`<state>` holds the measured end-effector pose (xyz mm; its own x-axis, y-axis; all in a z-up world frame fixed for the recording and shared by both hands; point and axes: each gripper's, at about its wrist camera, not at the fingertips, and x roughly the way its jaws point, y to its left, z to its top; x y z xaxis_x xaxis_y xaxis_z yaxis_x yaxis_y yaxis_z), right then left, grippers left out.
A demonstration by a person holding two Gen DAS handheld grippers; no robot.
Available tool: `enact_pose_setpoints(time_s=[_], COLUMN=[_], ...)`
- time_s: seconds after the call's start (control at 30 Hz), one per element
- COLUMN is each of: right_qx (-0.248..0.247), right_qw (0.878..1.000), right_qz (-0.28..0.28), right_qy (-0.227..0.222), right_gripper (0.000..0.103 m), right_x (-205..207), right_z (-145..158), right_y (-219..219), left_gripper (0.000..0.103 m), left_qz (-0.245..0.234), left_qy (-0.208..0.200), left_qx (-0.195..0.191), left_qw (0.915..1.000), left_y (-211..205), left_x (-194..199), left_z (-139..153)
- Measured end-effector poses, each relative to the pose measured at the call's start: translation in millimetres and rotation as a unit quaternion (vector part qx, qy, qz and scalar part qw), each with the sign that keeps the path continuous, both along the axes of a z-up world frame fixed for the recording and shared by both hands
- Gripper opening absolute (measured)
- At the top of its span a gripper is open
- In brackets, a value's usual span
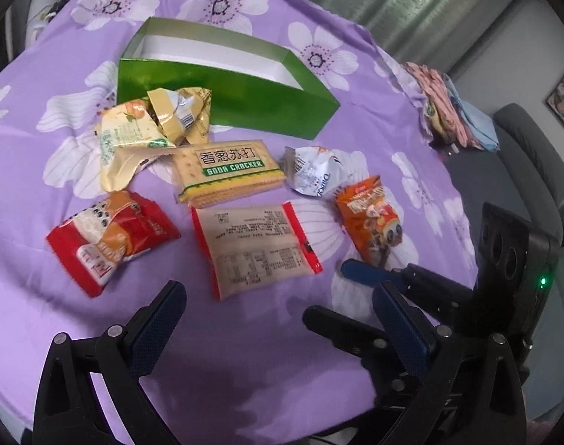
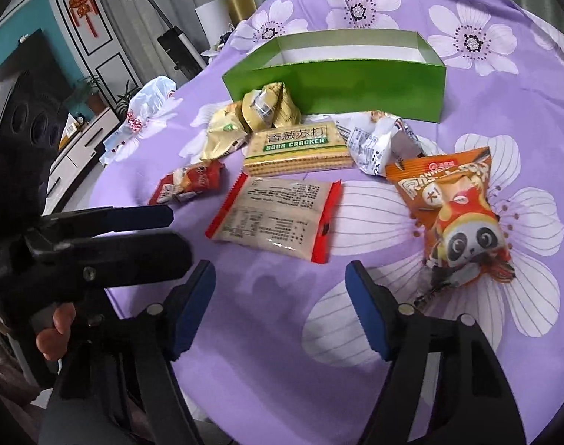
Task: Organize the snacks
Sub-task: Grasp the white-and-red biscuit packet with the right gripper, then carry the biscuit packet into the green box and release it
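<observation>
Evidently nothing is packed yet: both the left gripper [image 1: 278,296] and right gripper [image 2: 280,278] hover spread and empty before loose snack packets [image 1: 256,248], the green box [image 1: 226,100] standing open behind to receive them.

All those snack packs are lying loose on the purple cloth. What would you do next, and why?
Probably ease the open left gripper forward onto the flat beige packet with red ends. It lies nearest, right ahead of the gripper, apart from the other packs, and the green cardboard box behind looks empty. The right gripper is open too.
</observation>
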<state>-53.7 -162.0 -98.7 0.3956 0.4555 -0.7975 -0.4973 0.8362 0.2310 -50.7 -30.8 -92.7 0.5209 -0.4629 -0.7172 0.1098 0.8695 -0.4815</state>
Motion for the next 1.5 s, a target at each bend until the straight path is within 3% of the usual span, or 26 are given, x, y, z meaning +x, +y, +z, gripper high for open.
enact_pose_setpoints(time_s=[0.27,0.33,0.47,0.53,0.73,0.87,1.07,1.5], right_qx=[-0.013,-0.015,-0.015,-0.011,0.0,-0.011,-0.019,-0.017], right_qw=[1.0,1.0,1.0,1.0,1.0,0.999,0.999,0.993], right_qz=[-0.001,0.001,0.006,0.011,0.029,0.032,0.03,0.019], right_qy=[0.001,-0.001,0.002,0.004,0.007,-0.006,-0.026,-0.112], right_gripper=[0.067,0.066,0.063,0.057,0.048,0.046,0.043,0.042], right_x=[25.8,30.7,37.6,39.6,36.7,31.0,21.1,26.2], right_z=[-13.1,-14.6,-15.6,-16.4,-17.4,-13.8,-1.9,57.6], right_y=[10.4,13.5,18.9,21.8,30.7,35.2,34.3,38.3], left_gripper=[0.095,0.087,0.085,0.076,0.066,0.065,0.065,0.065], left_qz=[0.008,0.013,0.018,0.017,0.018,0.018,0.017,0.014], left_qy=[0.027,0.033,0.035,0.033,0.034,0.03,0.017,-0.061], left_qx=[0.011,0.019,0.013,0.013,0.01,0.008,-0.002,0.0], left_qw=[0.9995,0.9992,0.9991,0.9992,0.9992,0.9993,0.9997,0.998], left_y=[-5.8,-5.6,-0.5,-1.0,-1.1,-0.7,0.1,4.0], left_x=[27.8,30.4,33.2,33.7,35.9,34.3,28.0,42.5], left_z=[-18.2,-22.0,-24.5,-24.8,-26.6,-24.6,-13.4,47.3])
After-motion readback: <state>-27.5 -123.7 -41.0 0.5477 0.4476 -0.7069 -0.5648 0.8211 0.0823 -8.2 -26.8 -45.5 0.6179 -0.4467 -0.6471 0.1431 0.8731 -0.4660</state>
